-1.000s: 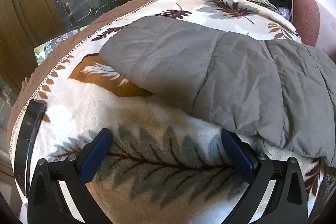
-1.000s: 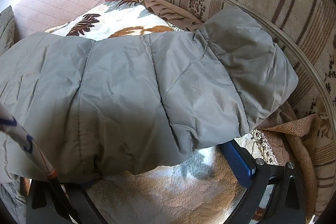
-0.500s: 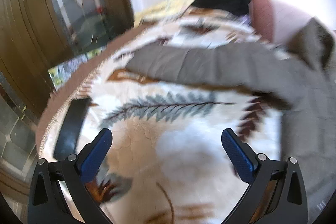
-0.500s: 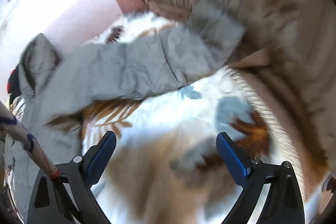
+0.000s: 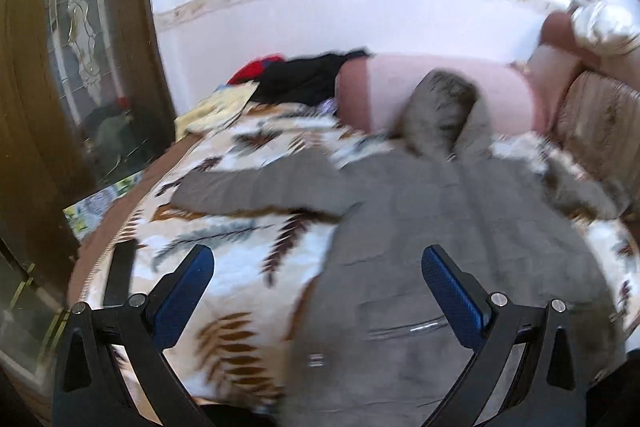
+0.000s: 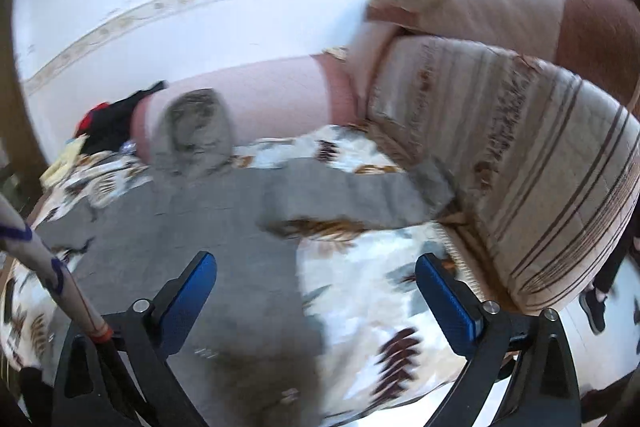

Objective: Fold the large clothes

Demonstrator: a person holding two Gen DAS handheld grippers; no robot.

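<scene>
A large grey padded jacket (image 5: 452, 227) lies spread flat on a leaf-patterned blanket (image 5: 240, 251), both sleeves stretched out sideways and its fur-trimmed hood (image 5: 444, 107) propped against a pink cushion. The same jacket (image 6: 200, 227) fills the lower left of the right wrist view, with one sleeve (image 6: 352, 195) reaching toward a striped cushion. My left gripper (image 5: 318, 279) is open above the jacket's left side, holding nothing. My right gripper (image 6: 316, 287) is open above the jacket's right edge and the blanket, also holding nothing. Both views are motion-blurred.
A pile of black, red and yellow clothes (image 5: 304, 79) sits at the far end of the blanket. Big striped cushions (image 6: 520, 155) rise on the right. A glass-panelled wooden door (image 5: 80, 67) stands on the left. A white-and-blue stick (image 6: 48, 275) crosses the right wrist view.
Both grippers have pulled back and up from the sleeve ends. The view has widened from close sleeve shots to the whole jacket, which lies spread out.
</scene>
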